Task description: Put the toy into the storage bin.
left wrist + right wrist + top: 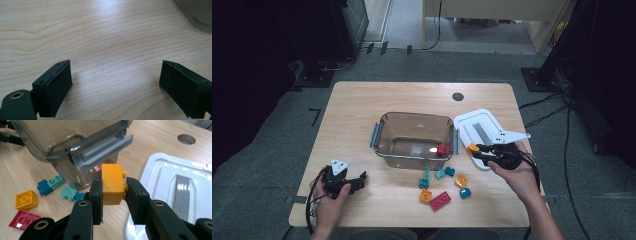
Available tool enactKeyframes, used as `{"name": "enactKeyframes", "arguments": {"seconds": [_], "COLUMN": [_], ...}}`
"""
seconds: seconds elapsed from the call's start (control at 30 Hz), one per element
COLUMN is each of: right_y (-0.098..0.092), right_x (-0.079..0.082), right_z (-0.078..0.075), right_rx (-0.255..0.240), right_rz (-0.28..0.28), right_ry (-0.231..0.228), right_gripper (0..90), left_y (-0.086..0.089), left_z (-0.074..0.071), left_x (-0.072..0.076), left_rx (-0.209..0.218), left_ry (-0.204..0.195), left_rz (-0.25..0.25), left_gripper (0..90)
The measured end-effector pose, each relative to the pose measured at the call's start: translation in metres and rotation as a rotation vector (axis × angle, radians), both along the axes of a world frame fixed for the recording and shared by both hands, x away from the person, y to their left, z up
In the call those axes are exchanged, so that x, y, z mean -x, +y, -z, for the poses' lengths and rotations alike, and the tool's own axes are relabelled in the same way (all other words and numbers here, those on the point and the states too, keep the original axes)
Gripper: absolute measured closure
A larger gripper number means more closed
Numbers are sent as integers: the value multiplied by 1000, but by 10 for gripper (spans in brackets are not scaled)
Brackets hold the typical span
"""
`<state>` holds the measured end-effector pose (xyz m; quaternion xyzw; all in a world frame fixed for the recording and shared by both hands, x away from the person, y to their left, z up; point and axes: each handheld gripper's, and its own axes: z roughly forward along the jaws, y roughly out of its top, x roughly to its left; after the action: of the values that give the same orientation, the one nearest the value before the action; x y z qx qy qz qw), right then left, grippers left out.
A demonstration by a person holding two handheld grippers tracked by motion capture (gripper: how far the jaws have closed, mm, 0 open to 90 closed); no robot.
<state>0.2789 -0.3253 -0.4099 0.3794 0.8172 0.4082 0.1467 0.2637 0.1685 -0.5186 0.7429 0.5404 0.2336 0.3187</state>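
My right gripper (476, 151) (113, 188) is shut on an orange brick (472, 148) (112, 183), held just right of the clear plastic bin (384, 145) (45, 142) and level with its grey side latch (105, 148). A red brick (442, 149) lies inside the bin at its right end. On the table in front of the bin lie loose bricks: teal ones (445, 172) (56, 182), an orange one (460, 181) (26, 199) and a flat red one (439, 200) (21, 220). My left gripper (357, 182) (115, 87) rests open on bare wood at the front left.
The bin's white lid (479, 130) (175, 182) lies on the table right of the bin, under my right hand. A round cable hole (457, 96) (186, 138) sits near the table's far edge. Bare wood stretches across the table's left side.
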Motion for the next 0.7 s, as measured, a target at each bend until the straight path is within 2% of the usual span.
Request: {"name": "enactKeyframes", "arguments": {"seconds": [0.4, 0.7], "right_y": [9, 21], "right_x": [-12, -20], "right_z": [-27, -37], "right_rx": [3, 1], "right_rz": [-17, -39], "right_ry": [-24, -31], "right_gripper": [689, 688], "left_y": [0, 0], "left_z": [0, 0], "left_x": [0, 0], "left_rx": [1, -1], "left_ry": [-1, -2], "left_rz": [-1, 0], "left_gripper": [106, 106]}}
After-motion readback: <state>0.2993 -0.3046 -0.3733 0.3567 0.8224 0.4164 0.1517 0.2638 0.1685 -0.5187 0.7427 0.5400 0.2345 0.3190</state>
